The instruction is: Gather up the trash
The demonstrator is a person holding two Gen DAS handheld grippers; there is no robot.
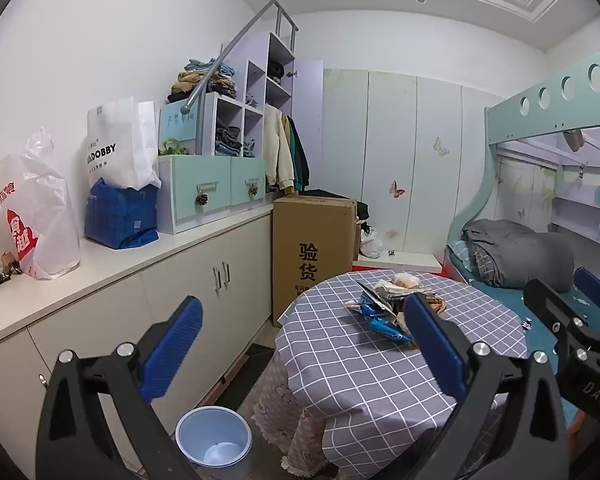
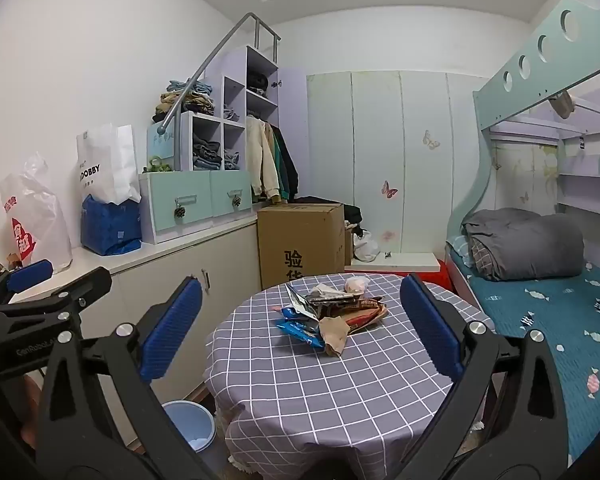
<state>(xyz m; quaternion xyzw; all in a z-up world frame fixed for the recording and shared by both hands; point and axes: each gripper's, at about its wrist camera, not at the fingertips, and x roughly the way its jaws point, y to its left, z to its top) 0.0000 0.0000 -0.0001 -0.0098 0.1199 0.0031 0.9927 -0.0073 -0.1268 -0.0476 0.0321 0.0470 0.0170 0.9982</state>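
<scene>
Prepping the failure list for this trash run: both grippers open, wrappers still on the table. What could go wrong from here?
1. The wrappers lie in one overlapping heap, so a pinch may lift several and drop some on the tablecloth.
2. The bin stands on the floor close beside the table, partly under the hanging cloth in the right view; a release from table height could miss it.
3. The left gripper and right gripper sit close side by side and could collide.

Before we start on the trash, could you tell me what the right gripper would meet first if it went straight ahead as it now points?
Probably the wrapper pile on the checked table; the open right gripper frames it, though its height above the table is unclear.
</scene>
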